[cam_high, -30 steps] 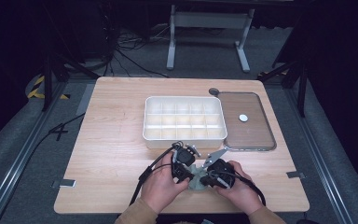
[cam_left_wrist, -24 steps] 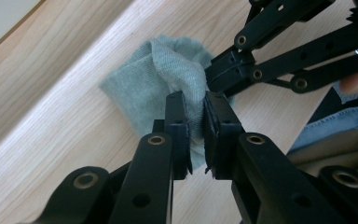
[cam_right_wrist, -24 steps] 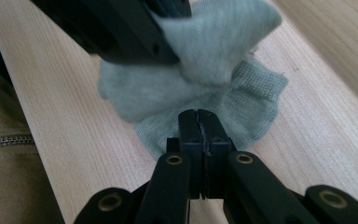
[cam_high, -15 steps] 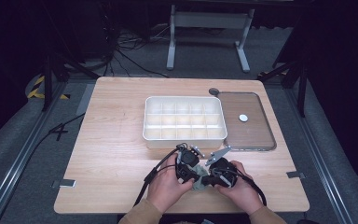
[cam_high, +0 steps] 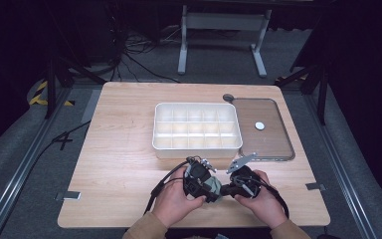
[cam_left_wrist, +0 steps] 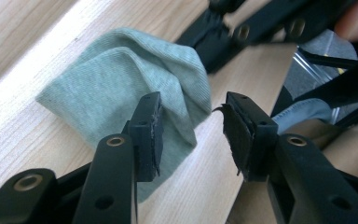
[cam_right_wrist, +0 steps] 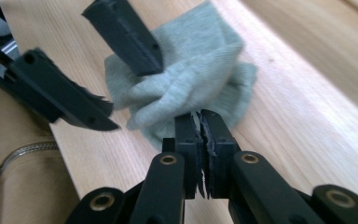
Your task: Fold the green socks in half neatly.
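A: Cloth first: where does the small grey-green knitted cloth (cam_left_wrist: 121, 79) sit?

B: On the pale wooden bench (cam_high: 124, 144), on the person's side of the white plastic compartment tray (cam_high: 197, 129), bunched up between the two grippers.

A: What has hold of it?

B: The right gripper (cam_right_wrist: 200, 119). Its jaws are almost together, and a fold of the cloth seems pinched at their tips, probably to keep that edge pinned while the other side is worked.

A: And the left gripper (cam_left_wrist: 191, 123)?

B: Its jaws have just been opening and now stand about half apart. One pad lies against the cloth, the other is clear of it over bare wood, so nothing is clamped there.

A: Why let go?

B: My guess is to take a fresh bite elsewhere on the cloth for folding or spreading.

A: Anything else nearby?

B: A brown rounded tray (cam_high: 266, 129) with a small white disc (cam_high: 259, 126) lies just beside the compartment tray, on its far side from the left gripper.
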A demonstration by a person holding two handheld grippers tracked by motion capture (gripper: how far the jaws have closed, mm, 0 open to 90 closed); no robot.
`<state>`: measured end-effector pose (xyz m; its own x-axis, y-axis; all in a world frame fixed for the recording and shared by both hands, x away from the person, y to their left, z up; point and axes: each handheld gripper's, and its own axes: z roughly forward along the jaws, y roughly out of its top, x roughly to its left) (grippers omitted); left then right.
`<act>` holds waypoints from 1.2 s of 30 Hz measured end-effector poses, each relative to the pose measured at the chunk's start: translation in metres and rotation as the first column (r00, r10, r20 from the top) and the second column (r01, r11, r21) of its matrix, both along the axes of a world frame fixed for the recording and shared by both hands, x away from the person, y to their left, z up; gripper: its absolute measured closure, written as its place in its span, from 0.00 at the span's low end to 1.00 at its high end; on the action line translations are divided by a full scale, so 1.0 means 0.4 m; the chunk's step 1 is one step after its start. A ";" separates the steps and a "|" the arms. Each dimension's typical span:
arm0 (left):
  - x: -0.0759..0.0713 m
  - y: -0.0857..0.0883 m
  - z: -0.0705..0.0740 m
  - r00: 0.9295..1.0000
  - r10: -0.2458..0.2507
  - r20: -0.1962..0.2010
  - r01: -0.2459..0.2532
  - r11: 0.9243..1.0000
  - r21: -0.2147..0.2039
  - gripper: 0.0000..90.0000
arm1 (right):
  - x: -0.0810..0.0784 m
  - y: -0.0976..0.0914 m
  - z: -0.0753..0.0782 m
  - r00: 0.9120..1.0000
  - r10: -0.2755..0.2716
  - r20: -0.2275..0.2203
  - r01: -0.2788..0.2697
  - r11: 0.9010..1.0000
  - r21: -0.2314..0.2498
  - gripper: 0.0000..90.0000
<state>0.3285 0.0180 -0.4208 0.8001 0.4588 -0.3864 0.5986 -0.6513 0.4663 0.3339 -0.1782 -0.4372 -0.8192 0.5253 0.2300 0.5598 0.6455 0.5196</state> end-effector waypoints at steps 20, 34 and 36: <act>-0.029 -0.004 -0.040 0.993 -0.037 0.111 0.022 0.991 0.133 0.76 | -0.005 -0.016 0.030 0.999 -0.030 0.023 0.029 0.999 0.021 0.98; -0.032 -0.029 -0.048 0.992 -0.003 0.127 -0.004 0.999 0.053 0.99 | 0.001 -0.003 0.001 1.000 -0.029 -0.005 0.029 1.000 0.008 0.98; -0.030 -0.036 -0.070 0.995 -0.010 0.102 0.004 0.998 0.066 0.98 | 0.002 -0.005 0.001 0.999 -0.034 -0.009 0.034 0.999 0.008 0.98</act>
